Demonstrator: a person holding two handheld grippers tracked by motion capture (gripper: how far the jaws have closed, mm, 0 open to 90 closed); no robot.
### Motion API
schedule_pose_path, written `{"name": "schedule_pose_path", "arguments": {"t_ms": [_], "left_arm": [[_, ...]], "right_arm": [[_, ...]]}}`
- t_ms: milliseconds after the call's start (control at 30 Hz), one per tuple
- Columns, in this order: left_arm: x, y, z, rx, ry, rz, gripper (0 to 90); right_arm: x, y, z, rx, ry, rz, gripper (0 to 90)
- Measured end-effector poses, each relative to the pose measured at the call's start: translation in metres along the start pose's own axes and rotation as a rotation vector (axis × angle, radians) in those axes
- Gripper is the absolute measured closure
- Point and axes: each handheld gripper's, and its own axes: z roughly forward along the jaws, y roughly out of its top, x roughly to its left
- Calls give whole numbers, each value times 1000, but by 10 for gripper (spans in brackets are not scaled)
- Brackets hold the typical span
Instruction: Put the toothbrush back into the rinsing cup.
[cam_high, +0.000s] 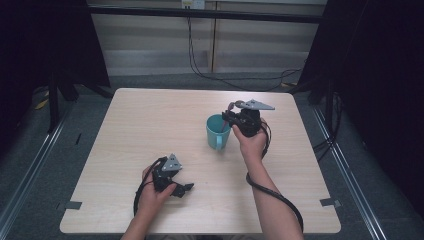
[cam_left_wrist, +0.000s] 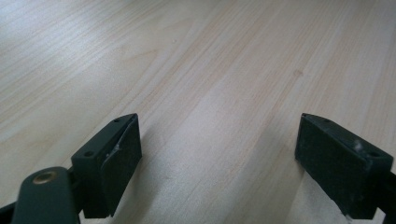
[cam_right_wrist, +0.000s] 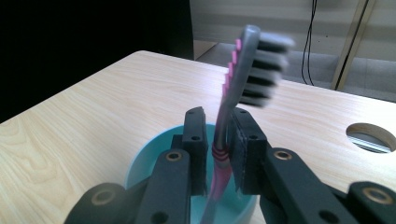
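Broadly, the light wooden table (cam_high: 150, 120) stood on a grey floor with dark curtains at left and right and a pale wall with cables at the far side, a round cable hole (cam_right_wrist: 372, 136) cut in its top. Right of centre stood the teal cup (cam_high: 218, 132), and the right gripper (cam_right_wrist: 218, 140) pinched a pink toothbrush (cam_right_wrist: 243, 74) by its neck, bristles up, handle inside the cup, probably to stand it there. Idle, the left gripper (cam_left_wrist: 219, 154) rested near the table's near edge, jaws spread over bare wood.

table (cam_high: 150, 125): pale wood | floor (cam_high: 80, 110): grey | wall panels (cam_high: 150, 35): beige | surroundings: dark
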Motion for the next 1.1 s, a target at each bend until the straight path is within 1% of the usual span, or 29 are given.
{"name": "schedule_pose_path", "arguments": {"t_ms": [67,267,467,567,633,700,833,967,1100], "left_arm": [[0,0,0,-1,0,-1,144],[0,0,0,-2,0,-2,144],[0,0,0,-1,0,-1,144],[0,0,0,-1,1,0,144],[0,0,0,-1,0,0,144],[0,0,0,-1,0,-2,144],[0,0,0,-1,0,-1,143],[0,0,0,-1,0,-1,143],[0,0,0,-1,0,-1,144]], "right_arm": [[-1,0,-2,1,-7,-7,766],[-6,-2,-8,4,-25,6,709],[-7,-5,-13,17,-47,6,588],[-7,-3,-16,23,-57,-9,515],[-8,-2,-18,24,-48,-5,480],[-8,-2,-20,32,-50,-5,430],[-8,-2,-23,53,-32,-19,349],[-9,0,-28,56,-30,-19,318],[-12,0,-33,75,-29,-17,284]]}}
